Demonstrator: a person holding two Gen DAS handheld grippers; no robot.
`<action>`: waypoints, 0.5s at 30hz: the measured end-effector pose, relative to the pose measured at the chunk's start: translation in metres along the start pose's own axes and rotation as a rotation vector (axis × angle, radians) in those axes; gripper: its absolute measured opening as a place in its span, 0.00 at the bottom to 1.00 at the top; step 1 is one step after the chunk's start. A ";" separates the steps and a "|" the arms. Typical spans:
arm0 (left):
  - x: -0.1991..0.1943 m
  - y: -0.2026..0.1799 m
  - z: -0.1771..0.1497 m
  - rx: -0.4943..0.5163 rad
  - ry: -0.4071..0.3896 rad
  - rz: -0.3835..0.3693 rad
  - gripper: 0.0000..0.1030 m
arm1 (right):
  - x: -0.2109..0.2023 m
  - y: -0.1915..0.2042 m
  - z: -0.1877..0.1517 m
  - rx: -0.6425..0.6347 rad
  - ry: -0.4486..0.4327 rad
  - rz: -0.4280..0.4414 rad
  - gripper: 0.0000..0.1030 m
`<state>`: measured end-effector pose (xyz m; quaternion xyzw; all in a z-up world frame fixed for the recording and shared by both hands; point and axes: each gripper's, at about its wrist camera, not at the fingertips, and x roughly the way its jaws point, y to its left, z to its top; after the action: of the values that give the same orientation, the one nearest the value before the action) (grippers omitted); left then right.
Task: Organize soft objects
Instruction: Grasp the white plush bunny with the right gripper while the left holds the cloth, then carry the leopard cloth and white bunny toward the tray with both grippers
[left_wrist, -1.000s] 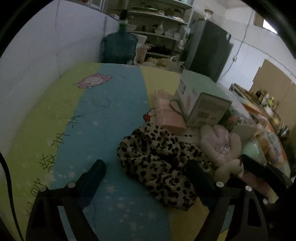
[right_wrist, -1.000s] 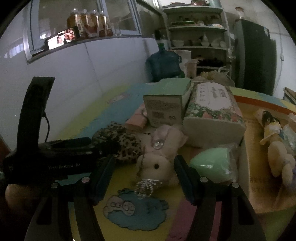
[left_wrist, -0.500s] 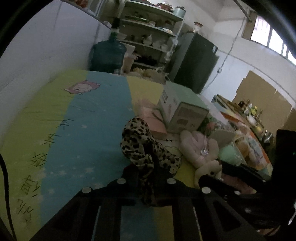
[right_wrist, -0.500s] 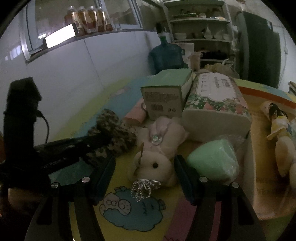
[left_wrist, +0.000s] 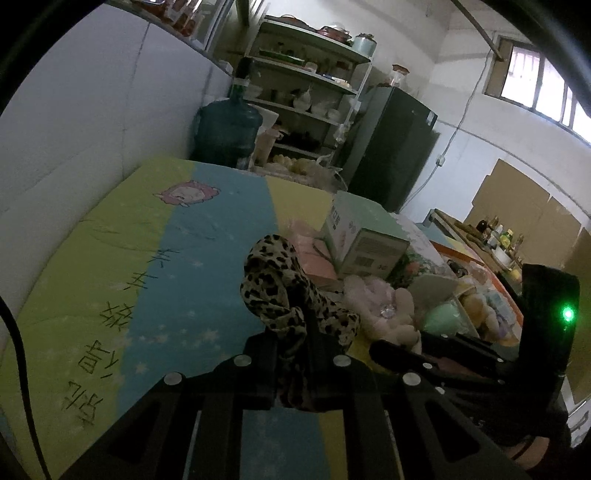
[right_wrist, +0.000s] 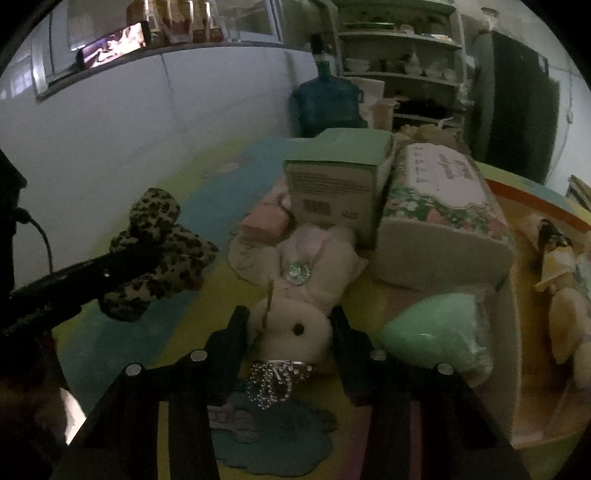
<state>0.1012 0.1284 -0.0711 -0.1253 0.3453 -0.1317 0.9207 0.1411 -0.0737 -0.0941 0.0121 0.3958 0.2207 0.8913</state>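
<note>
My left gripper (left_wrist: 291, 354) is shut on a leopard-print cloth (left_wrist: 284, 284) and holds it lifted above the colourful mat (left_wrist: 147, 266); the cloth also shows in the right wrist view (right_wrist: 159, 254), hanging from the left gripper. My right gripper (right_wrist: 290, 325) has its fingers closed against both sides of a pale plush bunny's head (right_wrist: 291, 325). The bunny (left_wrist: 384, 306) lies on the mat, with a beaded chain (right_wrist: 273, 380) at its head.
A green box (right_wrist: 336, 184), a floral tissue pack (right_wrist: 439, 206), a pink packet (right_wrist: 266, 218) and a mint-green soft item (right_wrist: 436, 328) crowd behind the bunny. A doll (right_wrist: 561, 280) lies at the right. A water jug (left_wrist: 225, 129) and shelves stand behind.
My left gripper closed on the leopard cloth and lifted it off the mat. My right gripper moved forward and narrowed onto the bunny's head.
</note>
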 end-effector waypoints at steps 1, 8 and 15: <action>-0.002 0.000 0.001 -0.002 -0.006 0.001 0.12 | -0.001 0.001 0.000 0.002 -0.007 0.016 0.43; -0.016 0.003 0.001 -0.009 -0.040 -0.003 0.12 | -0.022 0.012 0.009 -0.019 -0.079 0.055 0.43; -0.027 -0.003 0.004 -0.003 -0.070 -0.017 0.12 | -0.044 0.019 0.012 -0.034 -0.139 0.054 0.43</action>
<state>0.0842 0.1348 -0.0506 -0.1342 0.3119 -0.1347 0.9309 0.1159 -0.0722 -0.0512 0.0229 0.3286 0.2498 0.9105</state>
